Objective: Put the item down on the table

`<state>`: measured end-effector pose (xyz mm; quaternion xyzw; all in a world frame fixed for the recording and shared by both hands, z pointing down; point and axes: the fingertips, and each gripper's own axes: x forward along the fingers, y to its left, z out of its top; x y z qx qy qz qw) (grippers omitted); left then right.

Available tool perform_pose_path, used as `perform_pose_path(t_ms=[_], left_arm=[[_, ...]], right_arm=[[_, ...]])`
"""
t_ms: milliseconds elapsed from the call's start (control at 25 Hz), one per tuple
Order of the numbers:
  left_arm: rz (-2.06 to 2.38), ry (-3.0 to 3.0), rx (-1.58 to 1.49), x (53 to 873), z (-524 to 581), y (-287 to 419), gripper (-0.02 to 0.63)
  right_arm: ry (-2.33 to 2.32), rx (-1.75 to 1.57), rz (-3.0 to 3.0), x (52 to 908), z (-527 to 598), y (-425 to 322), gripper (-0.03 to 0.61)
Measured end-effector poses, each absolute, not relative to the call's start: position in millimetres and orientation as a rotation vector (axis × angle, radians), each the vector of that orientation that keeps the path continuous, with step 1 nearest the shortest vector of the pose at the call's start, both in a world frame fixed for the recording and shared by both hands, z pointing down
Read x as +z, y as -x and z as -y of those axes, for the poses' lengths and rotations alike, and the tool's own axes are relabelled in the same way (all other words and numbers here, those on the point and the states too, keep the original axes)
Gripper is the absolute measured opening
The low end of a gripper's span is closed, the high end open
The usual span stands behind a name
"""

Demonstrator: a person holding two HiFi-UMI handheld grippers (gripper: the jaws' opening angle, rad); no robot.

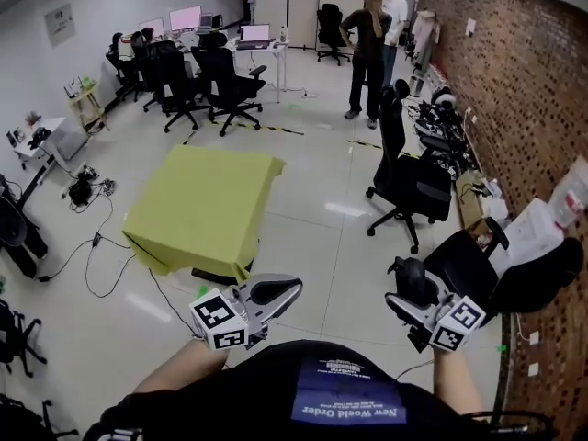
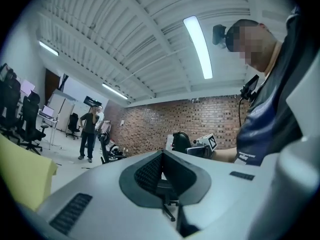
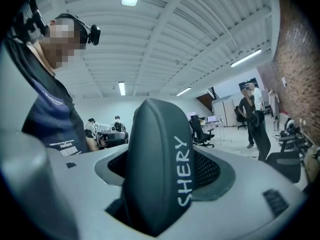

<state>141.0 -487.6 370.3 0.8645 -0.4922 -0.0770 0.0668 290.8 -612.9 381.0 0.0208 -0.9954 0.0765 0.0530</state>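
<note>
Fingers of my right gripper [image 1: 413, 299] were clamped across the dark case [image 3: 155, 154], held up near my body. It looked rigid, smooth and light, probably slippery. Those of my left gripper [image 2: 161, 179] were closed on nothing. The yellow-covered worktop [image 1: 197, 205] lay well apart ahead.

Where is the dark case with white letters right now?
The dark case is gripped in the right gripper, at the head view's lower right, beside a black office chair and away from the yellow-green table.
</note>
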Motion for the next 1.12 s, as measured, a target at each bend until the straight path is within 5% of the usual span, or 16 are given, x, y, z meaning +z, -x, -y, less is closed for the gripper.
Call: perform_pose_path(t_ms=[1120], left_arm=[[2.31, -1.875, -0.23, 362, 623, 173, -0.006]], right_arm=[[1.016, 0.218, 2.771, 394, 815, 148, 0.318]])
